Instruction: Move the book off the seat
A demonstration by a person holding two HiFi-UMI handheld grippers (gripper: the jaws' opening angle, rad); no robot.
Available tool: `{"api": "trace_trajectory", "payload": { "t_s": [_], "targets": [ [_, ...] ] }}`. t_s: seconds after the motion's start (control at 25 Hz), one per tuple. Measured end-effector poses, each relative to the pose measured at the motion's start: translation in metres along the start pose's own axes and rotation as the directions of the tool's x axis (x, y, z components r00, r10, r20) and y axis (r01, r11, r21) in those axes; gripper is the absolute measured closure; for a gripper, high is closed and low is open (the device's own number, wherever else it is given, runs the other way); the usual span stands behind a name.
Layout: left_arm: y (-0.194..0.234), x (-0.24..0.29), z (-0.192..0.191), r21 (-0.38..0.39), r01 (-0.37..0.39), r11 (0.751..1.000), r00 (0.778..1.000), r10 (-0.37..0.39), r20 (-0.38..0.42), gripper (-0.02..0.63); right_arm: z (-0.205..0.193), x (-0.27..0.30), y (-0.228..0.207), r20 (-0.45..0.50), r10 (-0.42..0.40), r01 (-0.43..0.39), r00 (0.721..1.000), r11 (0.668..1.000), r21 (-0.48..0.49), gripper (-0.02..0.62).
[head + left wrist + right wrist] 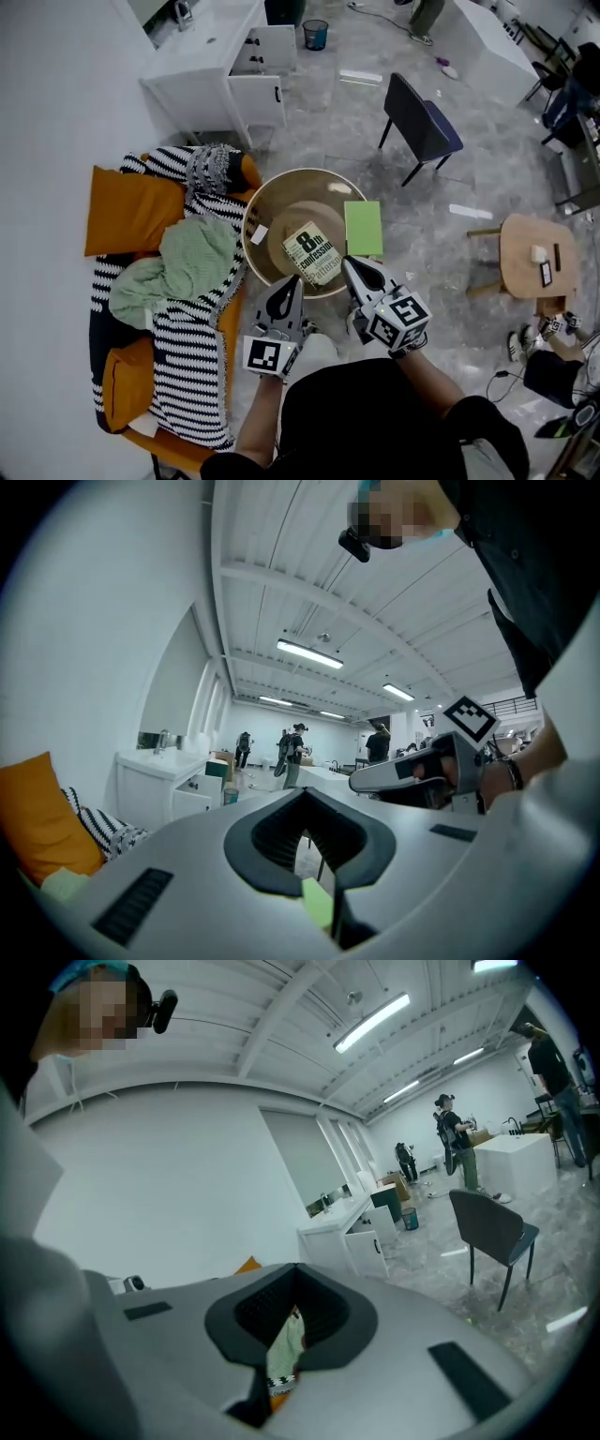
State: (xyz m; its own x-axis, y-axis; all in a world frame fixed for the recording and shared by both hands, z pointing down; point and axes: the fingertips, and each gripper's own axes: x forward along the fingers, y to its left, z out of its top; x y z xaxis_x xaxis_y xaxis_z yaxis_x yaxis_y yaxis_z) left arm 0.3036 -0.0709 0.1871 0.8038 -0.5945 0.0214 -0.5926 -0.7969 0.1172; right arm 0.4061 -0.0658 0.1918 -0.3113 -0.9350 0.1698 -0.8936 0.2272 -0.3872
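1. Grey stone-look flooring is running through the room. At the left a sofa [236, 323] is carrying an orange cushion [131, 211], a striped blanket [187, 370] and a green cloth [178, 272], and a round wooden table [291, 202] is standing just beside it.
2. A book [312, 253] is lying flat and cover up on that table, off the sofa, with a green notebook [363, 228] resting just beside it at the table's right edge.
3. Jaws pressed together, the left gripper [295, 281] is gripping nothing. Its own view is showing only a sliver of green through the slit between the closed jaws.
4. The right gripper [349, 264] is likewise closed and empty. From the head view its tip is hanging over the table's near edge, close to the book's near corner, while a strip of the book's cover is showing through the slit in its own view.
5. The person [375, 422] is holding both grippers side by side in front of the body, pointing away and roughly level, with the marker cubes facing up.
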Motion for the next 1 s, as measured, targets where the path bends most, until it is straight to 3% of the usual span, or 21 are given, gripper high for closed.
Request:
{"api": "trace_trajectory", "payload": {
  "t_s": [0.68,1.0],
  "targets": [
    [-0.026,-0.019,0.08,0.112,0.022,0.993,0.997,-0.03,0.071,0.598,0.066,-0.023,0.06,0.085,0.095,-0.087,0.992,0.992,-0.094,0.581],
    [-0.015,-0.038,0.103,0.149,-0.005,0.989,0.993,-0.013,0.121,0.597,0.088,-0.026,0.09,0.139,0.133,-0.103,0.981,0.973,-0.206,0.581]
  ]
}}
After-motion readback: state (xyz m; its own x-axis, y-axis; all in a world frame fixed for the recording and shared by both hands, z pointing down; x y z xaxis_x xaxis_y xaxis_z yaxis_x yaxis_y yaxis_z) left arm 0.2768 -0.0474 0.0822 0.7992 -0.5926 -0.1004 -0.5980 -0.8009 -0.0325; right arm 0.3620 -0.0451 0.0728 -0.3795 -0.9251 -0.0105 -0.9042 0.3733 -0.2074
